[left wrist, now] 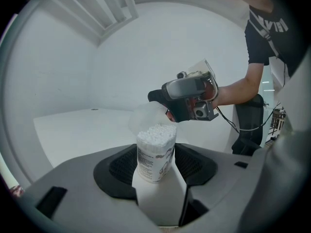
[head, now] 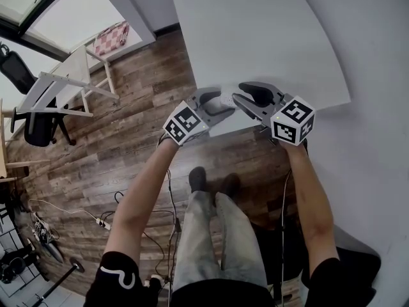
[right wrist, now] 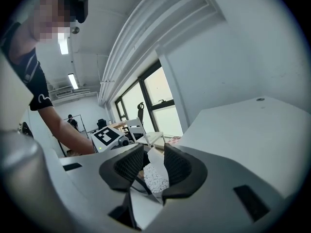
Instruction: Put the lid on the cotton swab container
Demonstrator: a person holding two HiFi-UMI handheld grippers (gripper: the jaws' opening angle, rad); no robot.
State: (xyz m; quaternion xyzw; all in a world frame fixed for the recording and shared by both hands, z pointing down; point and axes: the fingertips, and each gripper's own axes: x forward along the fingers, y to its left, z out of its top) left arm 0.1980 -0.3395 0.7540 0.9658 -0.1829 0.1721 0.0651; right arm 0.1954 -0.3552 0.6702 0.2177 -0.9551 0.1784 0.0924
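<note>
Left gripper [left wrist: 156,171] clenched on the cotton swab container [left wrist: 155,147], black ribbed pads against its clear round wall. Container upright at the near edge of the smooth white table [head: 255,37], packed with white swab tips up to the open top. Right gripper [right wrist: 152,165] facing it, jaws half closed but loose. Thin translucent lid [left wrist: 147,115] between them, tilted at the container's mouth, not seated. Left forearm [head: 144,190] and right forearm [head: 314,190] bare, stretched forward, grippers tip to tip.
</note>
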